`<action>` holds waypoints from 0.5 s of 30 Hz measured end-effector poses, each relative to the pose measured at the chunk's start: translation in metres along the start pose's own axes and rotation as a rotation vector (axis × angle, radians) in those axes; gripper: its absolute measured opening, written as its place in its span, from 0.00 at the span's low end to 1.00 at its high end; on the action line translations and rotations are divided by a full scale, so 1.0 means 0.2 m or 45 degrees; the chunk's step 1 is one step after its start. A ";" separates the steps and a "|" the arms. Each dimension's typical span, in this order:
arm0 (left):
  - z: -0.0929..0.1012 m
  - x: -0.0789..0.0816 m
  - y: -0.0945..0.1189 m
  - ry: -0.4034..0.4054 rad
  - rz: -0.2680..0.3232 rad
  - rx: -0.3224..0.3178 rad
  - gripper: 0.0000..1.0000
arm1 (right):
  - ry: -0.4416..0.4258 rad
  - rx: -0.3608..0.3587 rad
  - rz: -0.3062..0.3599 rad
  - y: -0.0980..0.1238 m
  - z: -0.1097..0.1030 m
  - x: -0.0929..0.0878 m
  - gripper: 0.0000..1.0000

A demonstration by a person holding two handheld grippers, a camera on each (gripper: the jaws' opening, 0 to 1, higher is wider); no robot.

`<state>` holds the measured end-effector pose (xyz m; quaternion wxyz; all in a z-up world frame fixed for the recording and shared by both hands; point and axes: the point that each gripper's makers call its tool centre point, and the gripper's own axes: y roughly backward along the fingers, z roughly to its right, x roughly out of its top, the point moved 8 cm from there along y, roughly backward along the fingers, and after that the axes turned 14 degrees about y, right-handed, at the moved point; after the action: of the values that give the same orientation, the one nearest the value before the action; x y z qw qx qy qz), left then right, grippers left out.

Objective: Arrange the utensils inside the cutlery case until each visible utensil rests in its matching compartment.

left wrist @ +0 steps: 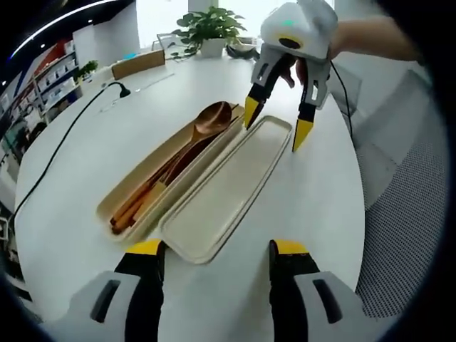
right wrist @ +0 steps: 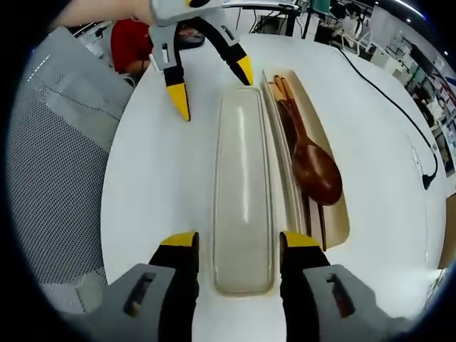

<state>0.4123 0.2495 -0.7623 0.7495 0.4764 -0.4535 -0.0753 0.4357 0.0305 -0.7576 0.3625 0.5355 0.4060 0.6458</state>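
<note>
Both the left gripper (left wrist: 214, 256) and right gripper (right wrist: 239, 249) gape empty at opposite ends of the case lid (right wrist: 242, 192); likely light, stiff, slippery; pinch its rim.

Bright even daylight, fisheye-warped edges

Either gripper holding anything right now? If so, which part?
Nothing held. The left gripper and right gripper are both open, each straddling an end of the beige cutlery case lid without clamping it. The wooden spoon lies in the case.
</note>
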 end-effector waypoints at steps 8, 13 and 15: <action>0.01 -0.01 0.00 0.017 0.012 0.011 0.58 | 0.001 -0.022 0.041 0.00 -0.02 0.02 0.34; 0.02 -0.02 0.01 -0.055 0.087 0.039 0.59 | 0.027 -0.003 0.035 0.00 -0.05 0.02 0.34; 0.05 -0.02 0.02 -0.132 0.090 0.053 0.59 | 0.040 0.005 0.036 0.01 -0.06 0.02 0.34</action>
<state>0.4026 0.2470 -0.7603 0.7171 0.4710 -0.5097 -0.0642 0.4235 0.0321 -0.7562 0.3459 0.5315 0.4054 0.6584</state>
